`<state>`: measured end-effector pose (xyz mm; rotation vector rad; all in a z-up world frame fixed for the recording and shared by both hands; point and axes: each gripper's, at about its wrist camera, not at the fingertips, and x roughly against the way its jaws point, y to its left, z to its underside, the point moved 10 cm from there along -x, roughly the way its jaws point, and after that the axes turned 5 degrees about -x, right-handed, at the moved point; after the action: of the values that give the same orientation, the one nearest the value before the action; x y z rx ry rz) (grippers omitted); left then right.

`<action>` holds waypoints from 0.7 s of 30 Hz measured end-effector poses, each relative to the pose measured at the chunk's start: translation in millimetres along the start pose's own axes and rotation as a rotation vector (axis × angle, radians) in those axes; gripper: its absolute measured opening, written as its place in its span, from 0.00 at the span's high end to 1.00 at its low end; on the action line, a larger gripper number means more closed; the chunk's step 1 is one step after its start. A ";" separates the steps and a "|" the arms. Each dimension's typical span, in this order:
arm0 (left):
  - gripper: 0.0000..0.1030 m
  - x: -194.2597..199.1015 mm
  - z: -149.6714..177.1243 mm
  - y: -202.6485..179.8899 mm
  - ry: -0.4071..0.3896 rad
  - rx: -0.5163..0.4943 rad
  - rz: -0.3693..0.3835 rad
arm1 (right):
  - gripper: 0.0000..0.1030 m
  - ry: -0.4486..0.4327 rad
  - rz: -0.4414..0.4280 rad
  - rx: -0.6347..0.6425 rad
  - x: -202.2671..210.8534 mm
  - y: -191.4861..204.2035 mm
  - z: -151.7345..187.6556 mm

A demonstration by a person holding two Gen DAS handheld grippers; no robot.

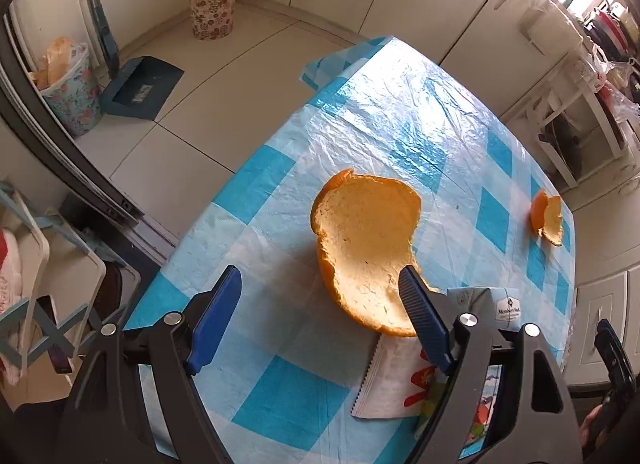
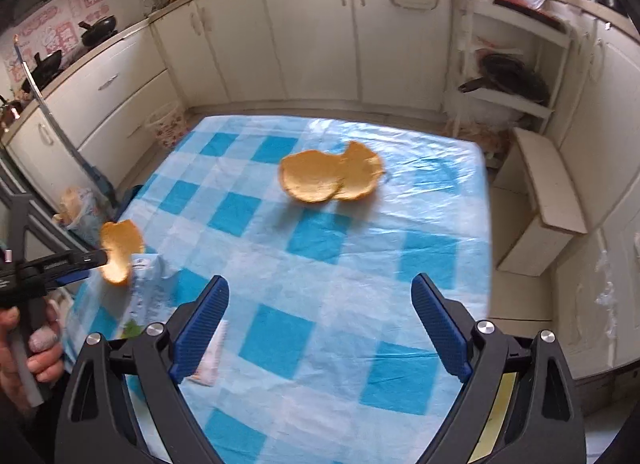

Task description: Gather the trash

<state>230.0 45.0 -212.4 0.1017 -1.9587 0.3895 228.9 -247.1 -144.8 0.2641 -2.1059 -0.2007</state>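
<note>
- Left gripper hangs over the near corner of the table, jaws spread wide, nothing gripped.
- A big orange peel lies pale side up on the blue-checked cloth; the gripper's right finger sits over the peel's near edge, whether touching I cannot tell, and the left finger stands well clear over bare cloth.
- Just beside that peel: a small carton and a flat snack wrapper with a sawtooth edge.
- A second, smaller peel rests near the far side of the table, well apart from the first.
- Right gripper is also wide, holding nothing, pointing down at open cloth.
- From the right wrist view, that second peel reads as a broad peel piece mid-table, blurred.
- On the floor, a flowered bin stands by the cabinets, another bin stuffed with bags nearer the door, a dustpan between them.
</note>
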 end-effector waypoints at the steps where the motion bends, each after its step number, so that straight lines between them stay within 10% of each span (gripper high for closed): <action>1: 0.25 -4.2 -0.7 0.0 0.009 0.003 0.002 | 0.14 0.029 -0.052 0.022 -6.3 18.9 5.2; 7: 0.27 -14.7 -8.1 -3.3 0.025 -0.006 0.007 | 0.14 0.140 -0.144 0.189 -47.7 109.7 42.0; 13: 0.38 -16.3 -10.6 -5.5 0.015 -0.031 0.000 | 0.14 0.171 -0.048 0.308 -81.6 139.1 66.0; 15: 0.50 -16.5 -10.5 -5.3 0.009 -0.049 -0.011 | 0.24 0.186 -0.035 0.313 -87.9 138.2 71.2; 17: 0.65 -16.7 -9.5 -6.5 0.003 -0.079 -0.031 | 0.61 0.221 -0.056 0.282 -93.6 135.1 77.0; 21: 0.87 -15.7 -7.8 -11.9 -0.009 -0.123 -0.037 | 0.70 0.212 -0.097 0.214 -87.9 121.3 73.1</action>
<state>246.2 34.6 -221.2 0.0605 -1.9820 0.2436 198.1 -104.1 -224.6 0.4942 -1.9057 -0.0025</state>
